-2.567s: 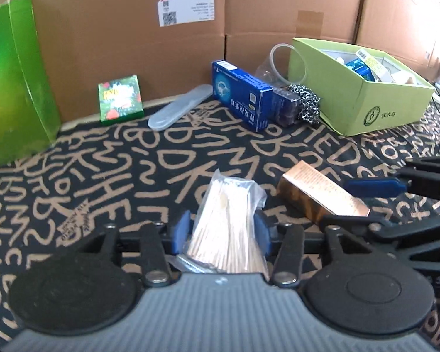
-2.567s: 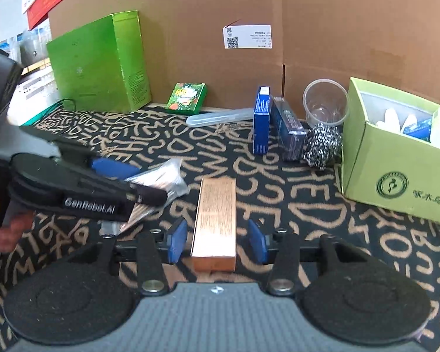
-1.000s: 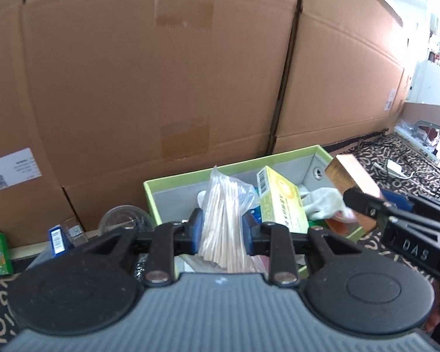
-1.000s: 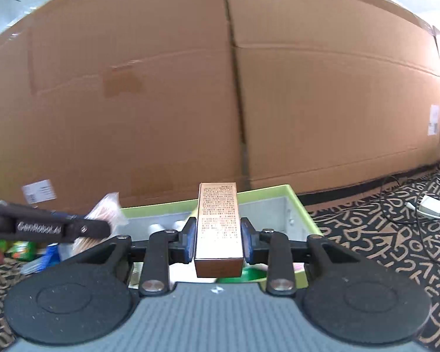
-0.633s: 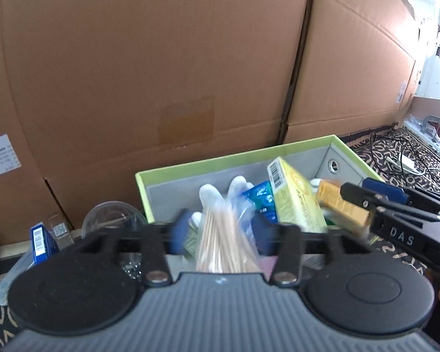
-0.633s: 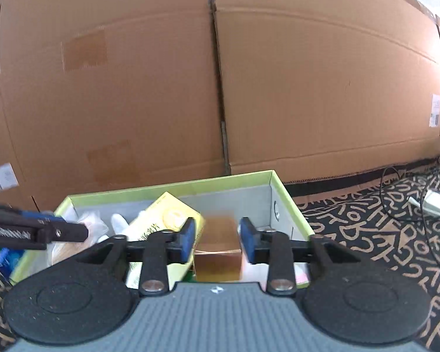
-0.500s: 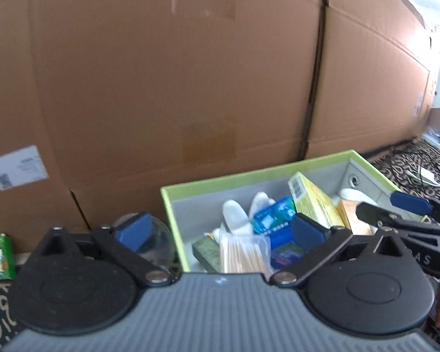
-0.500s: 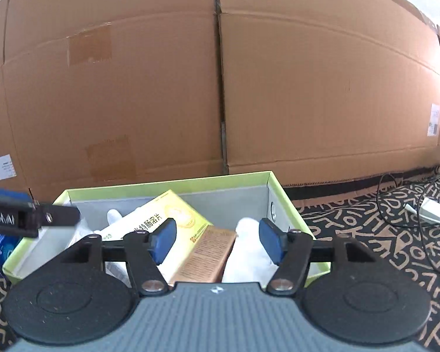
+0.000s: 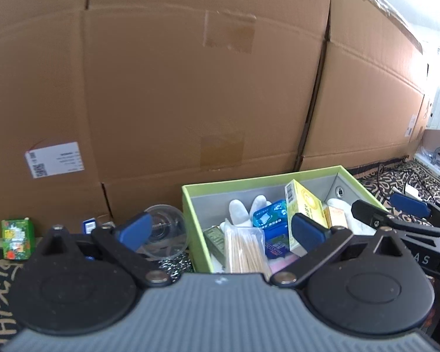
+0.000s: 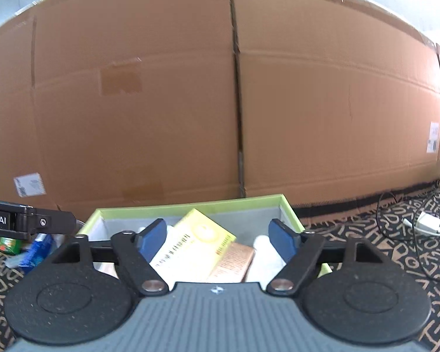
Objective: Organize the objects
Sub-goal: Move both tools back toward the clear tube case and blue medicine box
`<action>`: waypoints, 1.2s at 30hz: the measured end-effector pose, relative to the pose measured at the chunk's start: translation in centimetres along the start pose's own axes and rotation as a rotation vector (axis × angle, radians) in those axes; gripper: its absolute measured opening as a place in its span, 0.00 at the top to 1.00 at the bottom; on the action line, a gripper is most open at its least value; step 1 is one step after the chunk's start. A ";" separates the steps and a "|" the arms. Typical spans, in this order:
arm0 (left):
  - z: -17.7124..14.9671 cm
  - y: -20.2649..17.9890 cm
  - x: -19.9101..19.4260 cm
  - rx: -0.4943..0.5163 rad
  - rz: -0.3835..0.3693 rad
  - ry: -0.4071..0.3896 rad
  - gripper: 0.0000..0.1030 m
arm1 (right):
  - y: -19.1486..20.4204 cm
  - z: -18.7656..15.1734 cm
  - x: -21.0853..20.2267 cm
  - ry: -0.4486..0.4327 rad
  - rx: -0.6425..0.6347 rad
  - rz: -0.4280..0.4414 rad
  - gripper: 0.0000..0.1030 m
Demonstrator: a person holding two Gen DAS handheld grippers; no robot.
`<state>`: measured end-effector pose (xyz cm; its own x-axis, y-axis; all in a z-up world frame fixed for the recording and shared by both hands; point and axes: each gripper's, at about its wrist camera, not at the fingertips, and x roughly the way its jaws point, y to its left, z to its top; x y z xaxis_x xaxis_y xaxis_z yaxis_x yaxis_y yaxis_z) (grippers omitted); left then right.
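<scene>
A lime-green box (image 9: 243, 182) stands against the cardboard wall; it also shows in the right wrist view (image 10: 190, 204). In it lie a bag of wooden sticks (image 9: 245, 250), a copper carton (image 10: 233, 262), a yellow carton (image 9: 305, 214), white gloves (image 9: 239, 209) and blue packets (image 9: 268, 215). My left gripper (image 9: 220, 233) is open and empty above the box's left end. My right gripper (image 10: 217, 239) is open and empty above the box, over the copper carton.
Left of the box are a clear plastic cup (image 9: 165, 228), a steel scourer (image 9: 173, 265), a blue carton (image 9: 88, 226) and a small green packet (image 9: 17, 238). Tall cardboard boxes (image 9: 190, 88) form the back wall. A white charger and cable (image 10: 425, 223) lie on the patterned mat at right.
Both grippers carried their items from the mat to the green box and opened. The stick bag and the copper carton now lie in the box, and both grippers have risen slightly.
</scene>
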<state>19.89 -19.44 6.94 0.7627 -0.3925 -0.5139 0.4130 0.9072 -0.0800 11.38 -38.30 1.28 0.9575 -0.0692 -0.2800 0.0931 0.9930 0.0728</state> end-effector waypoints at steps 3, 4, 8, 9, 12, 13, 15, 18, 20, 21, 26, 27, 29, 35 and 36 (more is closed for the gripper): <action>-0.3 0.8 -1.9 -0.015 0.015 -0.019 0.00 | 1.2 0.3 -1.1 -0.021 -0.016 0.019 0.14; -0.4 1.2 -2.7 -0.018 0.013 -0.023 0.00 | 1.7 0.4 -1.5 -0.024 -0.025 0.025 0.13; -0.9 3.0 -5.0 -0.038 0.029 -0.034 0.00 | 3.8 0.2 -2.7 -0.023 -0.058 0.057 0.11; -1.1 3.5 -5.7 -0.042 0.033 -0.040 0.00 | 4.3 0.2 -2.9 -0.020 -0.063 0.067 0.10; -2.4 5.8 -7.5 -0.063 0.049 -0.064 0.00 | 6.0 -0.4 -3.5 -0.008 -0.067 0.101 0.07; -3.0 6.8 -8.1 -0.075 0.060 -0.067 0.00 | 6.6 -0.7 -3.7 -0.001 -0.069 0.118 0.07; -3.9 8.6 -8.9 -0.100 0.079 -0.063 0.00 | 8.0 -1.4 -4.0 0.014 -0.075 0.150 0.07; -5.5 11.5 -9.9 -0.139 0.109 -0.037 0.00 | 10.4 -2.7 -4.1 0.043 -0.092 0.209 0.07; -6.6 13.0 -10.2 -0.160 0.126 -0.013 0.00 | 12.2 -3.5 -3.8 0.066 -0.105 0.243 0.07; -7.2 13.9 -10.3 -0.170 0.133 -0.002 0.00 | 13.1 -4.0 -3.6 0.080 -0.110 0.264 0.07; -9.4 17.4 -10.9 -0.221 0.160 0.031 0.00 | 17.5 -6.1 -2.0 0.162 -0.132 0.360 0.11; -9.6 18.0 -11.1 -0.228 0.168 0.032 0.00 | 18.4 -6.4 -1.6 0.171 -0.150 0.369 0.17; -9.8 19.1 -11.3 -0.245 0.181 0.033 0.00 | 20.0 -6.6 -0.5 0.183 -0.187 0.364 0.26; -9.7 21.3 -11.0 -0.244 0.175 0.026 0.00 | 23.2 -6.1 3.7 0.190 -0.255 0.294 0.43; -9.5 21.4 -10.7 -0.226 0.168 0.026 0.00 | 23.6 -6.1 4.5 0.189 -0.263 0.277 0.49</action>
<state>15.85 5.66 2.57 0.7966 -0.2324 -0.5580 0.1580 0.9711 -0.1788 16.17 -14.57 -4.12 0.8674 0.1983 -0.4564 -0.2571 0.9638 -0.0700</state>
